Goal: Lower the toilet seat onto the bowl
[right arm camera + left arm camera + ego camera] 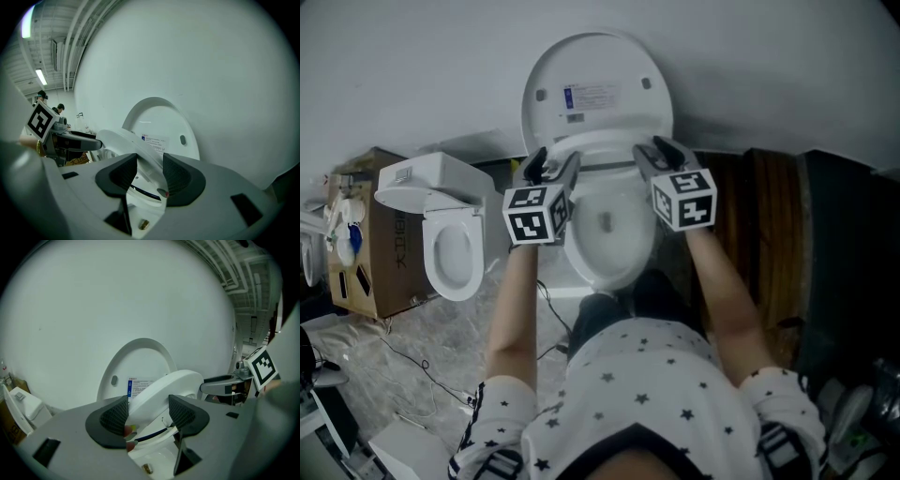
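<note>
**Left tool**: both ribbed pads are pinched on the toilet seat. The white ring runs up between them, gripped on its left limb toward the front. In the head view this tool has its marker cube facing the camera.

**Right tool**: its pads are likewise clamped on the ring, on the right limb. It sits roughly level with the left one, so the hold looks symmetric.

**Seat position:** part-way through its swing and tilted.
- It is clear of the lid, which stands upright against the wall behind.
- It is not yet down on the bowl, whose open basin shows below, between the two tools.

**Handling (judgement):**
- The seat looks like a rigid moulded plastic ring of modest weight, hinged at the back, so it can only travel along an arc.
- The glossy finish is likely slippery under the pads.
- The side limbs near the front seem the right place to hold it: good leverage and even load on the hinge.
- I cannot tell whether the hinge is damped. If it is not, letting go early would probably make the seat slam, so it wants supporting all the way to contact.

**Surroundings:** a second toilet stands on the floor to the person's left, beside a cardboard box. Loose cables trail across the floor.
</note>
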### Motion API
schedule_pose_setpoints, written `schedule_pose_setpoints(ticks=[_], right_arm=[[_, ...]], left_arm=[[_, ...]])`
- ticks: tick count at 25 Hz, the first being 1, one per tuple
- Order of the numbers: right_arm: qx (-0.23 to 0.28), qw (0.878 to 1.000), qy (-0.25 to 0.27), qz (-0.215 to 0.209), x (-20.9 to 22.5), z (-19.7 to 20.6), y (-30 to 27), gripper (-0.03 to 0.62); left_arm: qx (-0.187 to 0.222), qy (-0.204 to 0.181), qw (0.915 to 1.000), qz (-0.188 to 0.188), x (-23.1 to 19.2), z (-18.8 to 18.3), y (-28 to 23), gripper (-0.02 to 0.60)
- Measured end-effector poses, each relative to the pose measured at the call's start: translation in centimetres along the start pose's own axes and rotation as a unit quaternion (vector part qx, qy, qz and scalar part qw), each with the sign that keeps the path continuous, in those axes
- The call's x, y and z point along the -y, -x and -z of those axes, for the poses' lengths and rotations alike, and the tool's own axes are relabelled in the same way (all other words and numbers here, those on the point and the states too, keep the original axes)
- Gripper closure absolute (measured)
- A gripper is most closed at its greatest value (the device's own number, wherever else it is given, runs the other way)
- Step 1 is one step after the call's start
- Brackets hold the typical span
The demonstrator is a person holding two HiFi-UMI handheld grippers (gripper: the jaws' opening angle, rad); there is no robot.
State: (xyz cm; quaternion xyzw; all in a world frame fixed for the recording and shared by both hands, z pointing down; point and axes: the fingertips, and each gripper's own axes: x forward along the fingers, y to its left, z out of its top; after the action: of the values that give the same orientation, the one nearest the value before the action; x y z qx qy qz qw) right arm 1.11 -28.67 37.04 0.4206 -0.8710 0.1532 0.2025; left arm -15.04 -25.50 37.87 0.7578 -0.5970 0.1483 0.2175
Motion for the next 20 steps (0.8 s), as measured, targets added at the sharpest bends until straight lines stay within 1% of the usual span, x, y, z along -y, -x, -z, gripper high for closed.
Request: schedule_pose_setpoints(ticks=[20], right_arm=[[-0.017,1.000,0.009,0.012,-2.1,3.4,3.4,0.418]], left_arm=[[-0.015,-0.020,0.9997,0.004,1.6,3.7,3.3,0.319]])
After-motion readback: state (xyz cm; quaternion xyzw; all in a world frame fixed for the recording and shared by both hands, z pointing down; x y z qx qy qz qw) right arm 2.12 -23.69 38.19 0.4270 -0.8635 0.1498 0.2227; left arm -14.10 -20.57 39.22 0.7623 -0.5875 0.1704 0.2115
